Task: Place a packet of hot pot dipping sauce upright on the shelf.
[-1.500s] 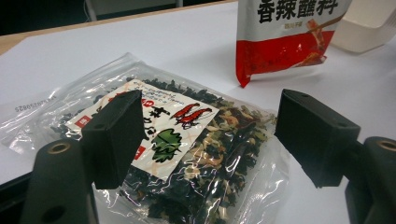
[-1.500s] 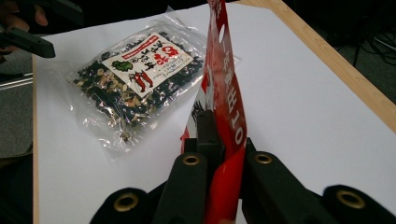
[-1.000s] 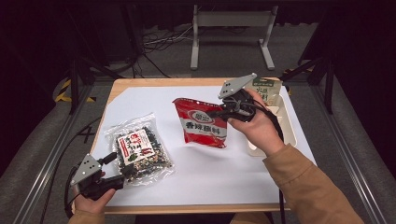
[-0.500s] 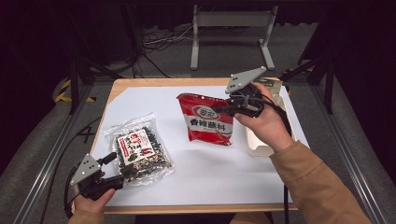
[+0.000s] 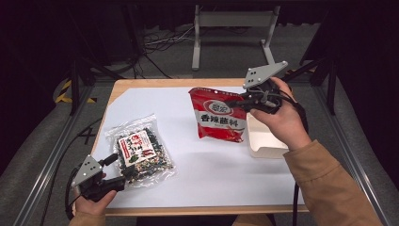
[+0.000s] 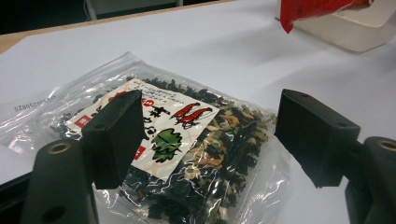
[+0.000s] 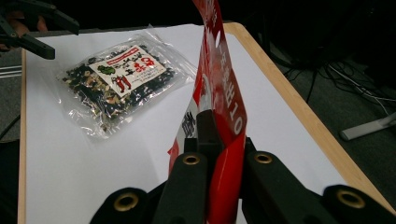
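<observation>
A red snack packet [image 5: 219, 120] hangs tilted above the white sheet, beside the white tray. My right gripper [image 5: 234, 100] is shut on the packet's right edge. In the right gripper view the two black jaws [image 7: 222, 140] pinch the red packet [image 7: 219, 70], which rises upright between them. A clear bag of dark dried mix [image 5: 143, 150] lies flat at the table's front left. My left gripper [image 5: 120, 170] rests at that bag's near corner, jaws apart. In the left gripper view the open jaws [image 6: 208, 135] stand above the bag [image 6: 163, 140] without pressing it.
A white rectangular tray [image 5: 266, 141] sits at the table's right side, under my right hand. The wooden table edge [image 5: 155, 82] frames the white sheet. Metal frame rails and cables lie on the floor around the table. The left gripper [image 7: 65, 41] appears far off in the right gripper view.
My right gripper has risen and moved right with the red packet, lifting it off the sheet toward the tray. The left gripper and the clear bag have stayed put.
</observation>
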A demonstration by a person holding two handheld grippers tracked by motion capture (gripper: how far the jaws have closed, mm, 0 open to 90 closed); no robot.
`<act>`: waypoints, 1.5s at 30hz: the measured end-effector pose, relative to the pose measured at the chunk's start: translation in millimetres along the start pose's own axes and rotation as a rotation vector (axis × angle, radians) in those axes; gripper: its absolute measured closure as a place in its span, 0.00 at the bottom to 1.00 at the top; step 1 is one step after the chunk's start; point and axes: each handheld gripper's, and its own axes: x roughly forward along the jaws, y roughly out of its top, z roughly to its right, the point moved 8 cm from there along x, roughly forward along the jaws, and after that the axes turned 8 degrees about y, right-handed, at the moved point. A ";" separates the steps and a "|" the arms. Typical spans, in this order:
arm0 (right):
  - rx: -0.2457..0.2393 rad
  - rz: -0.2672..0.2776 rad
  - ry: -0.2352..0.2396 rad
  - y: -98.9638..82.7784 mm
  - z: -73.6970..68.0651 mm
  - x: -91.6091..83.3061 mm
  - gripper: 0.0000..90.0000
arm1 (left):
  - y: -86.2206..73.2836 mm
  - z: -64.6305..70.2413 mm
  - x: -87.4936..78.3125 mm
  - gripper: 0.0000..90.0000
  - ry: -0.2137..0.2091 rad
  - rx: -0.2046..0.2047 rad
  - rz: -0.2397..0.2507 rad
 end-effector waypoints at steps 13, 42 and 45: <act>-0.010 0.021 -0.058 -6.4 12.8 -31.4 0.99 | 0.4 1.5 1.7 0.27 -0.006 0.000 -0.002; -0.082 0.067 -0.189 -43.5 63.5 -82.0 0.99 | -1.7 1.4 1.5 0.27 -0.001 0.001 -0.012; -0.082 0.071 -0.198 -48.4 70.2 -86.0 0.99 | -2.2 0.6 0.7 0.27 0.003 -0.001 -0.011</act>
